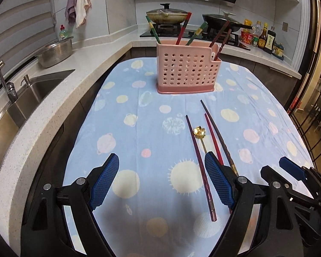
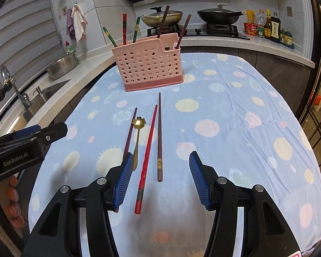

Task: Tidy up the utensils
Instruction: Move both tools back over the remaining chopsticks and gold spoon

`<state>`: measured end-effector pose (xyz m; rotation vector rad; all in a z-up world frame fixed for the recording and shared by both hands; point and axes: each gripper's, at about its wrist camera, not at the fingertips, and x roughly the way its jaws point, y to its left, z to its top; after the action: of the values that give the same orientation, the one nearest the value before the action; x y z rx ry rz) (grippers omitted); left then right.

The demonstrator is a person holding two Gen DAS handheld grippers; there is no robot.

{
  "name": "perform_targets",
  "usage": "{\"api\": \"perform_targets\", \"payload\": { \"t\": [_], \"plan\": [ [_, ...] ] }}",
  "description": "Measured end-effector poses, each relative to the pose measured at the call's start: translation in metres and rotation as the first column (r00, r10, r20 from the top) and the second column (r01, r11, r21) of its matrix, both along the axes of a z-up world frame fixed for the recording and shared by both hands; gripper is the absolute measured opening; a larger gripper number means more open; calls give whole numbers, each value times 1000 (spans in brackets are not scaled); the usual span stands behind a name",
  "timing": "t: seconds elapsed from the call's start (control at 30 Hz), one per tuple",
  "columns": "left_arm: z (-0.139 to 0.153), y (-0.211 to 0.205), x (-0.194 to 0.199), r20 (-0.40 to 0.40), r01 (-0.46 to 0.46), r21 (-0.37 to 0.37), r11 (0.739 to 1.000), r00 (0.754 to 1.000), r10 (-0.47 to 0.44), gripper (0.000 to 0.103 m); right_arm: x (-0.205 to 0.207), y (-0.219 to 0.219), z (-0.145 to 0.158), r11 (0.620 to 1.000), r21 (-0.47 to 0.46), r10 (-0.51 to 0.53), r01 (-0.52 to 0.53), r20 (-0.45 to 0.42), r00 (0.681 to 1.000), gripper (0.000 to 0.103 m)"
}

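Kitchen counters wrap around my workspace, and under both claws lies a pale blue tablecloth printed with planets and suns [image 2: 235, 98], which I judge is there to keep the utensils from sliding on the table. My right gripper [image 2: 159, 167] hangs with its blue ribbed pads apart and nothing between them that they touch; it is tilted down over the near ends of the loose pieces, so I read it as lining up for a pick. Directly ahead of it lie a glossy red chopstick [image 2: 146, 154] and a dark brown chopstick with a small gold mark [image 2: 159, 137], nearly parallel and just beside each other, handles toward me, which suits a grasp from this side. Left of those sit a small gold spoon with a flower-shaped bowl [image 2: 138, 135] and a dark purple chopstick [image 2: 129, 131], partly hidden behind my left pad. My left gripper [image 1: 161, 171] is spread wider still, empty, above bare cloth with the purple chopstick running near its right pad. Further out, a pink perforated plastic utensil holder [image 2: 149, 66] stands upright at the far middle of the cloth, several chopsticks already leaning in it, so it looks like the destination. Beyond are a steel sink [image 1: 32, 94] and lidded pans on the stove [image 2: 218, 15].
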<state>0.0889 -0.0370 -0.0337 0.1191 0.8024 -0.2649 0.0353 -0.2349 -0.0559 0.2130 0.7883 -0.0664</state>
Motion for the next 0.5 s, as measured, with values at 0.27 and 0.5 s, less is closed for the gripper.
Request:
{"api": "perform_targets", "payload": {
  "t": [0.27, 0.5],
  "plan": [
    [-34, 0, -7, -69, 4, 33, 999, 998, -1, 78, 11, 4, -24, 1000, -14, 11, -12, -44, 999, 51],
    [-49, 3, -2, -112, -10, 44, 999, 994, 15, 78, 28, 5, -43, 1000, -18, 23, -25, -88, 996, 42]
  ]
}}
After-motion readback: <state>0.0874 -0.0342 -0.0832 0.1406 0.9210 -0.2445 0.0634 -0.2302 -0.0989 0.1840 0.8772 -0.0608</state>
